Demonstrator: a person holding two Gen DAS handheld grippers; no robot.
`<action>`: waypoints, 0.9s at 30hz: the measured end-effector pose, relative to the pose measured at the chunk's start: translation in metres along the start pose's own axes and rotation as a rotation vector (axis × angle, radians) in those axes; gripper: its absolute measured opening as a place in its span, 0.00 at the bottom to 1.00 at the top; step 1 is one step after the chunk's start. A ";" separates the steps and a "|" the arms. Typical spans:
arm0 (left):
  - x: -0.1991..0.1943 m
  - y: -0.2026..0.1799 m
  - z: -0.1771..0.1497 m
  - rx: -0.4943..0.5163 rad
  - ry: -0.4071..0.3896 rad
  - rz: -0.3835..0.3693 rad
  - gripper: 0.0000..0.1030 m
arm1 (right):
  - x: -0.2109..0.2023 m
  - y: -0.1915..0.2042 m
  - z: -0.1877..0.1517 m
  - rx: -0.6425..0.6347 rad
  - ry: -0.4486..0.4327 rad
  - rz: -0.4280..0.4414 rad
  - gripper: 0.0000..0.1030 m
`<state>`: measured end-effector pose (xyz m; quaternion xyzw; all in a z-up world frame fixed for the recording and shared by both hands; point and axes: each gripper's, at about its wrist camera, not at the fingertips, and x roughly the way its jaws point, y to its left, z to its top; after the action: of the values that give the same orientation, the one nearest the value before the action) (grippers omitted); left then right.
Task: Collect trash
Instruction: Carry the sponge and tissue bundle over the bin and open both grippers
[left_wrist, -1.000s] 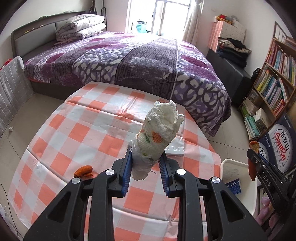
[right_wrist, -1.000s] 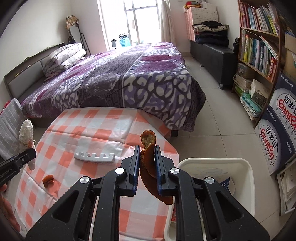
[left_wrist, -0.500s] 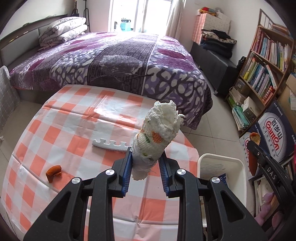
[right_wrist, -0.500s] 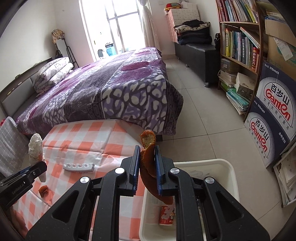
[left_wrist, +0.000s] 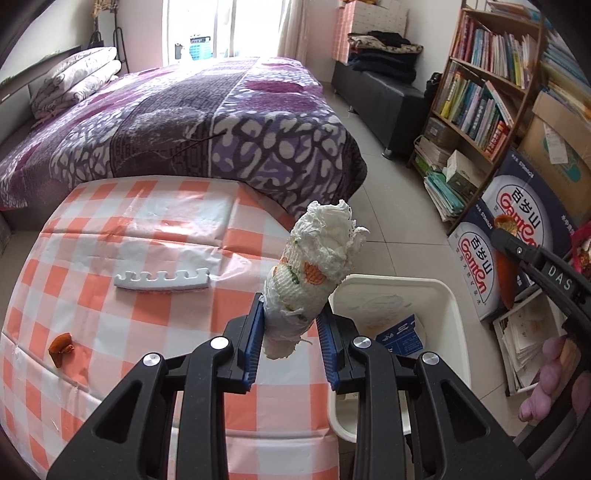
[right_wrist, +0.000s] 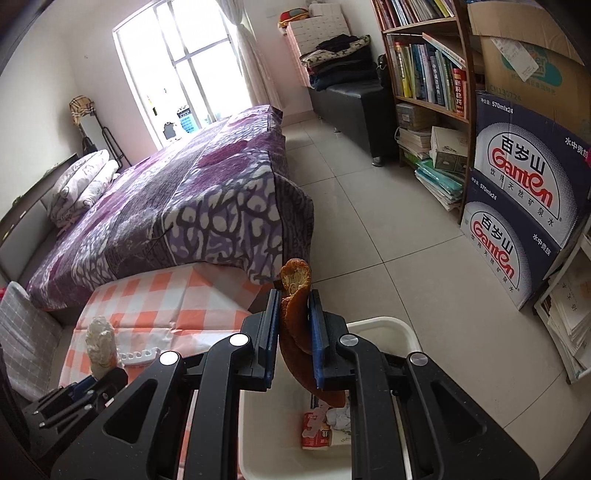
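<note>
My left gripper (left_wrist: 291, 325) is shut on a crumpled white paper wad (left_wrist: 314, 266) with orange print, held above the right edge of the checkered table (left_wrist: 110, 258), beside the white bin (left_wrist: 448, 306). My right gripper (right_wrist: 294, 332) is shut on an orange peel (right_wrist: 293, 317) and holds it over the white bin (right_wrist: 402, 330), which has cartons and paper inside. The right gripper and peel also show at the right of the left wrist view (left_wrist: 506, 273). A small orange peel piece (left_wrist: 61, 345) and a white toothed foam strip (left_wrist: 162, 280) lie on the table.
A purple patterned bed (left_wrist: 184, 122) stands behind the table. A bookshelf (right_wrist: 424, 66) and stacked water cartons (right_wrist: 524, 206) line the right wall. A black bench with clothes (right_wrist: 351, 96) is at the back. Tiled floor (right_wrist: 388, 229) lies between bed and shelf.
Both grippers have swung right toward the bin. The right gripper with the peel now sits over the bin; the left with the paper wad has neared the bin's edge.
</note>
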<state>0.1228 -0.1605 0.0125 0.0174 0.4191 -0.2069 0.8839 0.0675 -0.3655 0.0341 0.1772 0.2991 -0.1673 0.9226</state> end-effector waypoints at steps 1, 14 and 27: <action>0.001 -0.006 -0.001 0.010 0.005 -0.007 0.27 | -0.001 -0.005 0.000 0.007 -0.002 -0.003 0.14; 0.007 -0.065 -0.014 0.132 0.018 -0.078 0.27 | -0.022 -0.057 0.008 0.128 -0.047 -0.079 0.50; 0.011 -0.085 -0.023 0.148 0.066 -0.188 0.35 | -0.030 -0.092 0.010 0.254 -0.057 -0.176 0.85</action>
<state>0.0797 -0.2370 0.0010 0.0499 0.4312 -0.3183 0.8428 0.0114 -0.4448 0.0392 0.2608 0.2636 -0.2890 0.8826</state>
